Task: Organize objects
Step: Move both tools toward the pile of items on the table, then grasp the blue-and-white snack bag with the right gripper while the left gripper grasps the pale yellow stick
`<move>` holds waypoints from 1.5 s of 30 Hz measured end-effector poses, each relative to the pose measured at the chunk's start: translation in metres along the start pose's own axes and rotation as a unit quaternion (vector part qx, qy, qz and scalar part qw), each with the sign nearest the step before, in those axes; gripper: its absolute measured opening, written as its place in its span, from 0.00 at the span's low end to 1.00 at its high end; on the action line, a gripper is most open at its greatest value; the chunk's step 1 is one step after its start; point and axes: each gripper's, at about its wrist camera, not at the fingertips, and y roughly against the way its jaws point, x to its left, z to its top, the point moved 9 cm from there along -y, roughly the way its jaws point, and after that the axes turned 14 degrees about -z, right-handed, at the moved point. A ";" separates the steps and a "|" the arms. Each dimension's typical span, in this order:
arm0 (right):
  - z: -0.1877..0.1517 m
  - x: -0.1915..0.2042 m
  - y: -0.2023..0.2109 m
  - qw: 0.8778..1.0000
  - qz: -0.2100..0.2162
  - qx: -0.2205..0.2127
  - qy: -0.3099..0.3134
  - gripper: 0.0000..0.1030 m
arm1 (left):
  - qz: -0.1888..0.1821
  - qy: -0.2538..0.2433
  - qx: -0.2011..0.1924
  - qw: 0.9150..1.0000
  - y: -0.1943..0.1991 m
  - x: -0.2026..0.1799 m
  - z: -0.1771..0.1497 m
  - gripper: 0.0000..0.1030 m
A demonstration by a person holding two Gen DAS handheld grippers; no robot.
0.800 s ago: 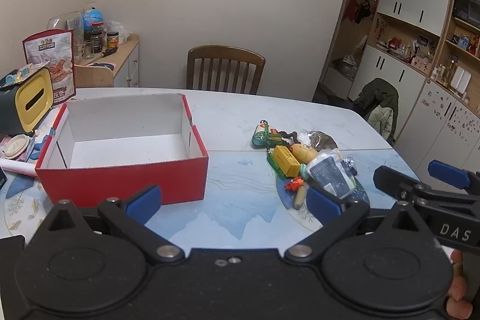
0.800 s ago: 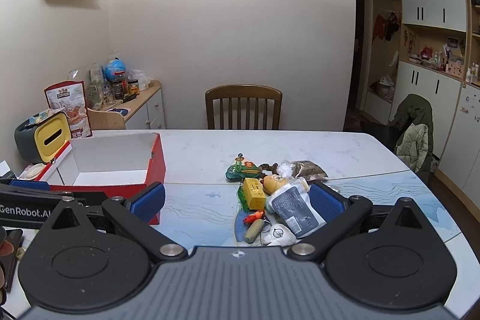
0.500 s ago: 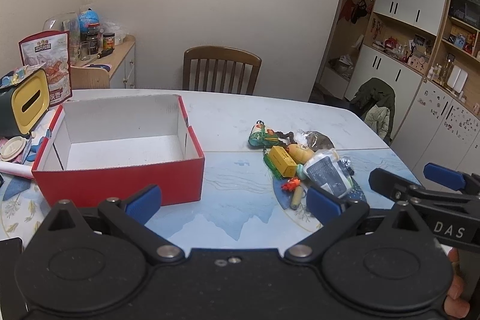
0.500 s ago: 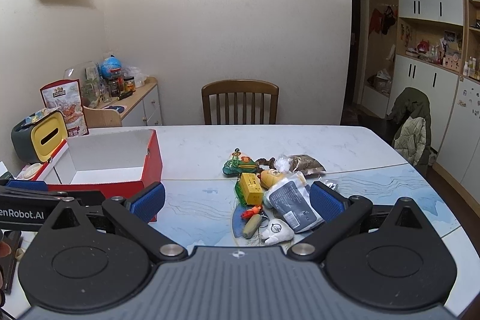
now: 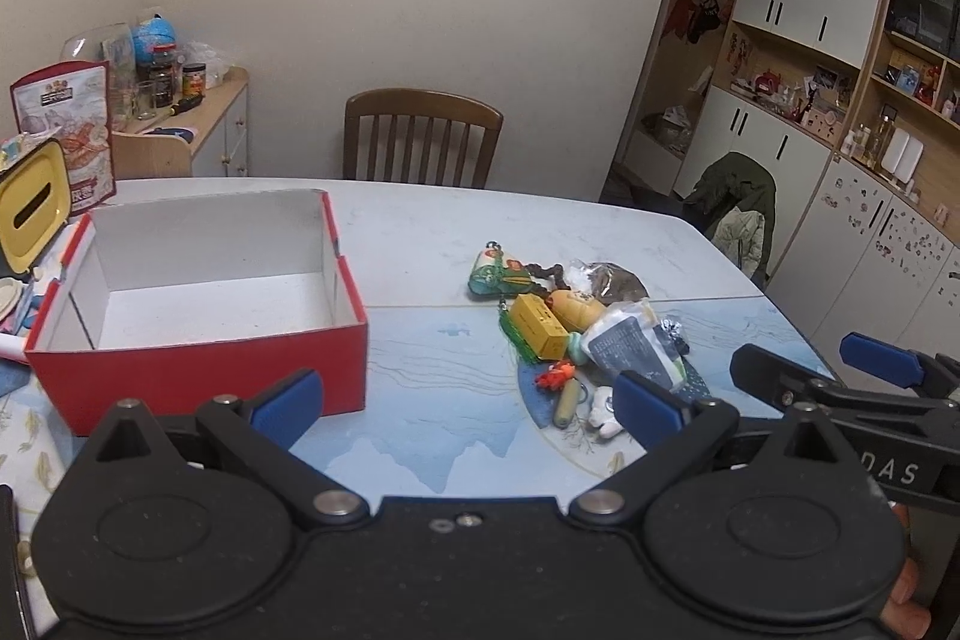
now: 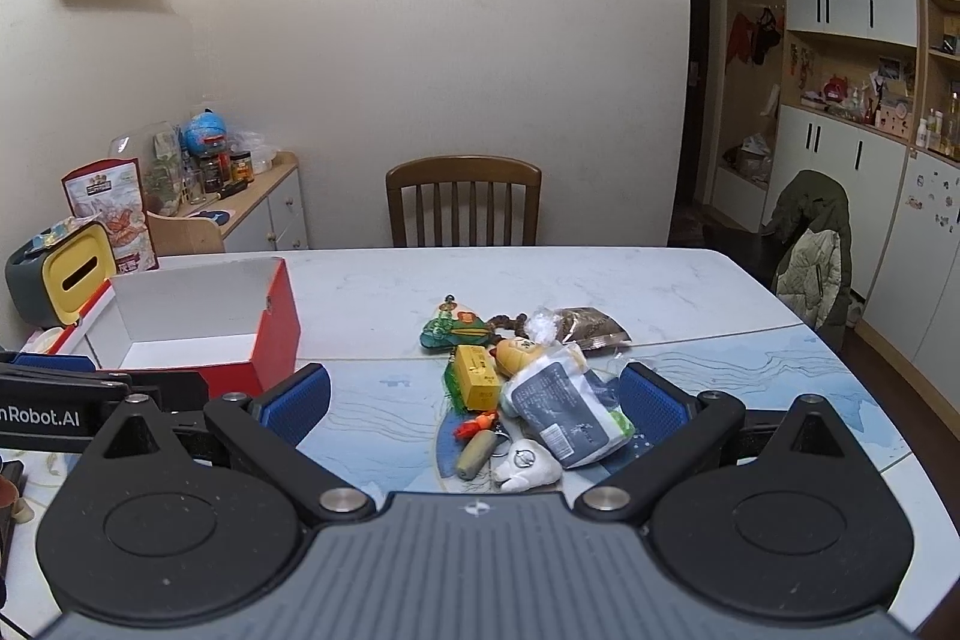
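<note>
An empty red box (image 5: 198,364) (image 6: 276,334) with a white inside stands on the left of the table. To its right lies a heap of small things: a yellow block (image 5: 537,325) (image 6: 477,376), a grey-blue packet (image 5: 627,349) (image 6: 561,412), a green pouch (image 5: 498,274) (image 6: 456,331), a brown bag (image 6: 591,325), an orange toy (image 6: 474,425) and a white figure (image 6: 528,466). My left gripper (image 5: 468,400) hovers open above the table between box and heap. My right gripper (image 6: 474,397) hangs open just short of the heap, nothing between its fingers.
A wooden chair (image 6: 462,202) stands at the table's far side. A yellow-faced tissue box (image 5: 30,202) and a snack bag (image 5: 66,124) sit left of the red box. A side cabinet (image 6: 252,208) carries jars. A jacket-covered chair (image 6: 813,244) and wall cupboards (image 5: 840,160) are at the right.
Both views have shifted slightly: the box and heap sit a little lower and to the left in frame. Both grippers stay wide open and nothing on the table has moved.
</note>
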 end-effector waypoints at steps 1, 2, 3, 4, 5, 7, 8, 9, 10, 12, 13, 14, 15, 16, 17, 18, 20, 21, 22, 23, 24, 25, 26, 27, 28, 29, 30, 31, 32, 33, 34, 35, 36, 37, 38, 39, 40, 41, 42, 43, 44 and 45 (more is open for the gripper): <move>0.000 -0.003 -0.003 1.000 0.001 0.002 -0.001 1.00 | -0.001 0.000 0.002 1.000 -0.003 -0.002 0.000 1.00; 0.000 -0.006 -0.006 1.000 0.001 0.004 -0.002 1.00 | -0.001 0.000 0.004 1.000 -0.007 -0.004 0.001 1.00; 0.000 -0.009 -0.010 1.000 0.001 0.005 -0.003 1.00 | -0.001 0.000 0.006 1.000 -0.011 -0.005 0.001 1.00; 0.000 -0.012 -0.013 1.000 0.002 0.006 -0.003 1.00 | -0.002 0.001 0.008 1.000 -0.015 -0.007 0.002 1.00; 0.000 -0.015 -0.017 1.000 0.003 0.008 -0.003 1.00 | -0.002 0.002 0.011 1.000 -0.019 -0.009 0.002 1.00; 0.000 -0.021 -0.026 1.000 0.004 0.013 -0.003 1.00 | 0.001 0.001 0.017 1.000 -0.028 -0.014 0.003 1.00; 0.000 -0.024 -0.030 1.000 0.006 0.015 -0.002 1.00 | 0.003 0.000 0.019 1.000 -0.032 -0.016 0.004 1.00; 0.000 -0.028 -0.035 1.000 0.008 0.017 -0.002 1.00 | 0.004 0.000 0.022 1.000 -0.037 -0.018 0.005 1.00; 0.001 -0.031 -0.040 1.000 0.009 0.019 -0.001 1.00 | 0.005 0.000 0.025 1.000 -0.041 -0.020 0.006 1.00; 0.004 -0.038 -0.050 1.000 0.016 0.022 0.000 1.00 | 0.008 -0.001 0.032 0.999 -0.051 -0.025 0.007 1.00; 0.005 -0.042 -0.055 1.000 0.018 0.024 0.001 1.00 | 0.010 -0.002 0.035 0.999 -0.056 -0.027 0.008 1.00; 0.006 -0.045 -0.061 0.999 0.020 0.026 0.002 1.00 | 0.012 -0.001 0.038 0.999 -0.061 -0.029 0.008 1.00; 0.006 -0.048 -0.066 0.999 0.024 0.028 0.004 1.00 | 0.014 0.000 0.042 0.999 -0.067 -0.030 0.008 1.00; 0.007 -0.053 -0.072 0.999 0.028 0.030 0.005 1.00 | 0.015 0.001 0.046 0.999 -0.072 -0.030 0.008 1.00; 0.007 -0.058 -0.078 0.999 0.031 0.035 0.004 1.00 | 0.017 0.003 0.051 0.999 -0.079 -0.030 0.008 1.00; 0.006 -0.063 -0.085 0.998 0.035 0.042 0.004 1.00 | 0.017 0.005 0.056 0.998 -0.085 -0.030 0.007 1.00; 0.004 -0.071 -0.098 0.997 0.046 0.055 0.012 1.00 | 0.016 0.009 0.066 0.998 -0.098 -0.031 0.005 1.00; 0.002 -0.076 -0.105 0.997 0.046 0.061 0.018 1.00 | 0.017 0.011 0.070 0.997 -0.105 -0.031 0.003 1.00; 0.000 -0.078 -0.111 0.996 0.052 0.068 0.024 1.00 | 0.018 0.014 0.075 0.997 -0.111 -0.031 0.001 1.00; -0.003 -0.080 -0.117 0.995 0.058 0.074 0.031 1.00 | 0.017 0.020 0.080 0.996 -0.118 -0.031 -0.001 1.00; -0.006 -0.082 -0.124 0.994 0.061 0.078 0.040 1.00 | 0.014 0.030 0.086 0.996 -0.124 -0.030 -0.005 1.00; -0.008 -0.082 -0.131 0.994 0.062 0.080 0.051 1.00 | 0.011 0.040 0.092 0.995 -0.131 -0.029 -0.008 1.00; -0.011 -0.083 -0.138 0.993 0.064 0.083 0.061 1.00 | 0.009 0.047 0.096 0.994 -0.138 -0.029 -0.010 1.00; -0.013 -0.083 -0.145 0.991 0.071 0.087 0.068 1.00 | 0.011 0.051 0.099 0.994 -0.143 -0.028 -0.012 1.00; -0.015 -0.082 -0.151 0.990 0.078 0.091 0.073 1.00 | 0.012 0.051 0.101 0.994 -0.149 -0.028 -0.014 1.00; -0.017 -0.082 -0.157 0.989 0.084 0.094 0.078 1.00 | 0.014 0.050 0.102 0.993 -0.155 -0.027 -0.015 1.00; -0.018 -0.082 -0.163 0.988 0.088 0.095 0.085 1.00 | 0.016 0.048 0.104 0.993 -0.161 -0.028 -0.017 1.00; -0.019 -0.080 -0.169 0.987 0.091 0.093 0.093 0.97 | 0.017 0.046 0.106 0.993 -0.166 -0.028 -0.019 1.00; -0.020 -0.080 -0.174 0.986 0.094 0.093 0.102 0.96 | 0.018 0.044 0.109 0.993 -0.172 -0.028 -0.021 1.00; -0.022 -0.079 -0.180 0.985 0.095 0.094 0.109 0.95 | 0.020 0.042 0.113 0.993 -0.178 -0.028 -0.024 0.99; -0.024 -0.078 -0.186 0.984 0.095 0.096 0.114 0.94 | 0.021 0.041 0.116 0.992 -0.184 -0.028 -0.027 0.99; -0.025 -0.078 -0.192 0.983 0.096 0.099 0.118 0.93 | 0.021 0.038 0.118 0.992 -0.189 -0.028 -0.030 0.99; -0.028 -0.077 -0.197 0.982 0.099 0.104 0.121 0.91 | 0.021 0.035 0.122 0.992 -0.194 -0.028 -0.033 0.98; -0.030 -0.076 -0.202 0.981 0.102 0.110 0.123 0.90 | 0.024 0.033 0.127 0.991 -0.199 -0.028 -0.035 0.97; -0.032 -0.075 -0.206 0.980 0.105 0.115 0.123 0.90 | 0.026 0.032 0.132 0.990 -0.204 -0.028 -0.038 0.95; -0.035 -0.075 -0.210 0.979 0.108 0.120 0.123 0.90 | 0.030 0.032 0.136 0.990 -0.208 -0.027 -0.041 0.95; -0.037 -0.074 -0.215 0.978 0.111 0.125 0.123 0.88 | 0.033 0.032 0.138 0.989 -0.213 -0.026 -0.043 0.94; -0.039 -0.073 -0.220 0.977 0.112 0.130 0.124 0.87 | 0.036 0.032 0.140 0.989 -0.216 -0.026 -0.045 0.93; -0.041 -0.072 -0.225 0.977 0.114 0.135 0.123 0.85 | 0.037 0.032 0.142 0.989 -0.219 -0.026 -0.046 0.93; -0.042 -0.071 -0.229 0.976 0.115 0.140 0.122 0.82 | 0.036 0.031 0.144 0.988 -0.223 -0.026 -0.047 0.91; -0.043 -0.071 -0.234 0.975 0.117 0.145 0.120 0.81 | 0.036 0.030 0.145 0.988 -0.226 -0.027 -0.048 0.90; -0.044 -0.070 -0.238 0.974 0.120 0.149 0.119 0.80 | 0.039 0.029 0.146 0.988 -0.229 -0.027 -0.049 0.90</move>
